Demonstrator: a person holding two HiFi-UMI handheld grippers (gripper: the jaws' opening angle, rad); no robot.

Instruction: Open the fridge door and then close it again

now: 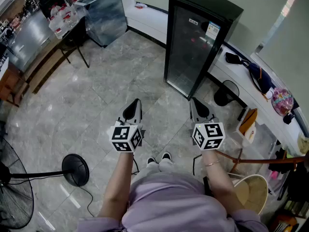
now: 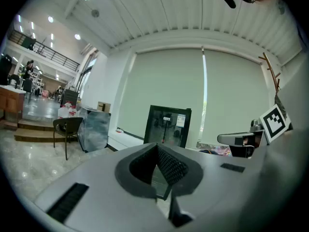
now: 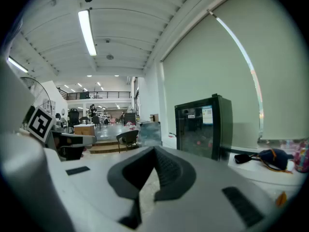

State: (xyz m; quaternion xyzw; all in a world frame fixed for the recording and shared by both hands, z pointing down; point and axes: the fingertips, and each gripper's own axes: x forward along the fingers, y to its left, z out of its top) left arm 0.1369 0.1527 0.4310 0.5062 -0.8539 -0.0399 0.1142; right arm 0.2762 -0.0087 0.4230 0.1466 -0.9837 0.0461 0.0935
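Note:
A black fridge (image 1: 198, 42) with a glass door stands on the floor by the far ledge, its door closed. The left gripper view shows the fridge (image 2: 168, 127) straight ahead at some distance, and the right gripper view has the fridge (image 3: 203, 127) to the right of centre. My left gripper (image 1: 135, 103) is shut and empty, held level over the marble floor well short of the fridge. Beside it my right gripper (image 1: 195, 102) is also shut with nothing in it, a little below the fridge's near corner.
A long white ledge (image 1: 241, 76) runs behind the fridge with bags on it. A dark chair (image 1: 75, 37) and a wrapped box (image 1: 104, 13) stand at the back left. A floor fan (image 1: 14, 190) and its round base (image 1: 75, 169) are at my left, a bin (image 1: 251, 192) at my right.

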